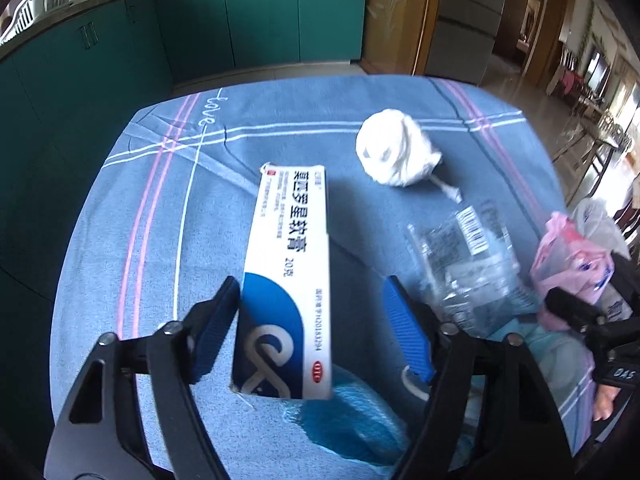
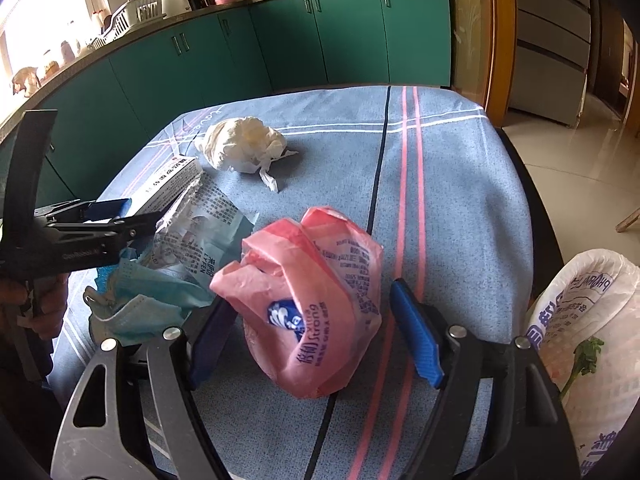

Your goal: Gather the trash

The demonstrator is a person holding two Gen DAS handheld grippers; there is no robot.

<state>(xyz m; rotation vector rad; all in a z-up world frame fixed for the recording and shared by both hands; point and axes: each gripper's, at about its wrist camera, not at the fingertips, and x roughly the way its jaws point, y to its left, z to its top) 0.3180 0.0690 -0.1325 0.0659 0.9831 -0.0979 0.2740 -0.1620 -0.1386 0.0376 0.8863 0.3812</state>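
Trash lies on a blue checked tablecloth [image 1: 280, 112]. My left gripper [image 1: 312, 300] is open, its blue pads on either side of a white and blue ointment box [image 1: 288, 280]; the left pad touches the box's near end. A crumpled white tissue [image 1: 394, 148] lies beyond, a clear plastic wrapper [image 1: 472, 264] to the right, and a blue face mask [image 1: 352, 420] under the box. My right gripper [image 2: 312, 320] is open around a crumpled pink plastic bag [image 2: 316, 304]. The tissue [image 2: 244, 144], wrapper [image 2: 204, 220], mask [image 2: 152, 300] and left gripper [image 2: 104, 216] also show in the right wrist view.
A white printed trash bag [image 2: 588, 332] with a green stalk in it stands at the table's right edge. Teal kitchen cabinets [image 2: 280, 40] with a loaded counter run behind the table. A tiled floor [image 2: 580, 152] lies to the right.
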